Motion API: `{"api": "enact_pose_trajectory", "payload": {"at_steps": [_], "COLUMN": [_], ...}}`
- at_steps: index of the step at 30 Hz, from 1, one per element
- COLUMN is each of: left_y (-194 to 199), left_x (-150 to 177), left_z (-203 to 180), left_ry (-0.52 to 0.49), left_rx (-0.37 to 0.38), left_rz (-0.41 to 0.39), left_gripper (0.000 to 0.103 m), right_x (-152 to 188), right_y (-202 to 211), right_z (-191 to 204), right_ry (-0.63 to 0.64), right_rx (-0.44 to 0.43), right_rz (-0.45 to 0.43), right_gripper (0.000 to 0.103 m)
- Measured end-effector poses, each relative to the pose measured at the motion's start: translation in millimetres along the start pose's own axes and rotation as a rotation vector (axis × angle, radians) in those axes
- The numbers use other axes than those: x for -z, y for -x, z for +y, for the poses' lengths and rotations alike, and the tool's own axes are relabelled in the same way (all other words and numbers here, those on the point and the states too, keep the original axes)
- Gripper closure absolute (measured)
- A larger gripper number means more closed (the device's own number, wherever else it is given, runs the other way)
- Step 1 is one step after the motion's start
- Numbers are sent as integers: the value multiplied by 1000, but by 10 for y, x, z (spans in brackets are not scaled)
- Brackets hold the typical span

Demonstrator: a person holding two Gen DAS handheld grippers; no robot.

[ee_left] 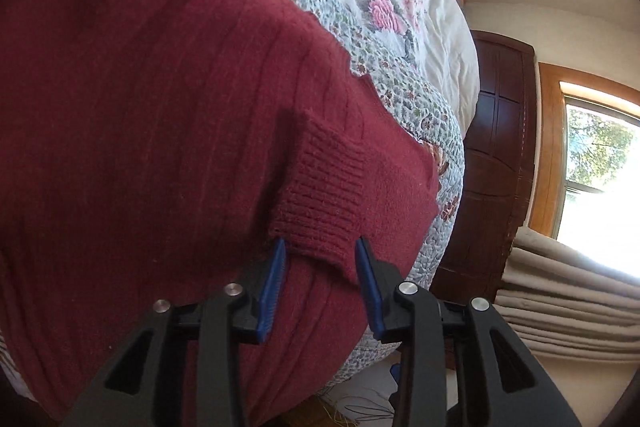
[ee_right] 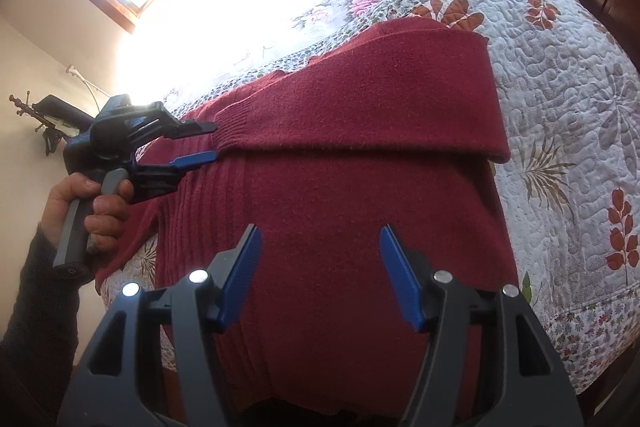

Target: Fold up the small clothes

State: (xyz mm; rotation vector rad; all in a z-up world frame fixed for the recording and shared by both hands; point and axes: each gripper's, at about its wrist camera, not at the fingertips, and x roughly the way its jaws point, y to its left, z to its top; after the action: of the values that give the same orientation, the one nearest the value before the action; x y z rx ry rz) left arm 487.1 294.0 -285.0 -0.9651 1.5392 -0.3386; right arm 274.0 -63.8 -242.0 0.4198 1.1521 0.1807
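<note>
Cuff [ee_left: 320, 203] betw. open left claw [ee_left: 320, 247] tips.

One dark red sweater [ee_right: 340, 187] lies on one bed with one floral quilt [ee_right: 560, 107], and one ribbed cuff [ee_left: 320, 203] of it shows. Two grippers are out: the left gripper [ee_left: 320, 247] and the right gripper [ee_right: 318, 231], each with two blue-padded fingers. One hand [ee_right: 92, 211] is in sight, gripping a handle. There is one window [ee_left: 600, 167] and one dark wooden headboard [ee_left: 496, 155].
</note>
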Motion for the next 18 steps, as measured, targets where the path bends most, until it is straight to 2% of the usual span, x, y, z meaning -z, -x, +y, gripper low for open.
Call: {"api": "enact_pose_trajectory", "payload": {"at_steps": [2, 5, 6, 12, 16, 17, 18], "left_y": [36, 248, 285, 42, -5, -12, -21], "left_x": [-2, 68, 90, 54, -26, -44, -63], "left_z": [-4, -72, -83, 2, -17, -18, 3], "left_ry": [30, 21, 17, 65, 79, 87, 93], "left_rx": [-8, -35, -46, -33, 31, 50, 77], "left_rz": [1, -60, -70, -37, -40, -38, -31], "left_gripper": [64, 42, 41, 41, 42, 49, 64], "right_x": [5, 18, 24, -4, -21, -23, -17], "right_y": [21, 68, 74, 71, 144, 149, 151], "right_z": [-34, -77, -85, -54, -6, -6, -5], "right_ry": [-12, -19, -19, -15, -8, -9, -11], "right_rx": [3, 3, 5, -6, -10, -9, -9], "right_rz": [-1, -11, -14, -14, -33, -34, -33], "right_gripper": [41, 40, 40, 40, 38, 38, 38]}}
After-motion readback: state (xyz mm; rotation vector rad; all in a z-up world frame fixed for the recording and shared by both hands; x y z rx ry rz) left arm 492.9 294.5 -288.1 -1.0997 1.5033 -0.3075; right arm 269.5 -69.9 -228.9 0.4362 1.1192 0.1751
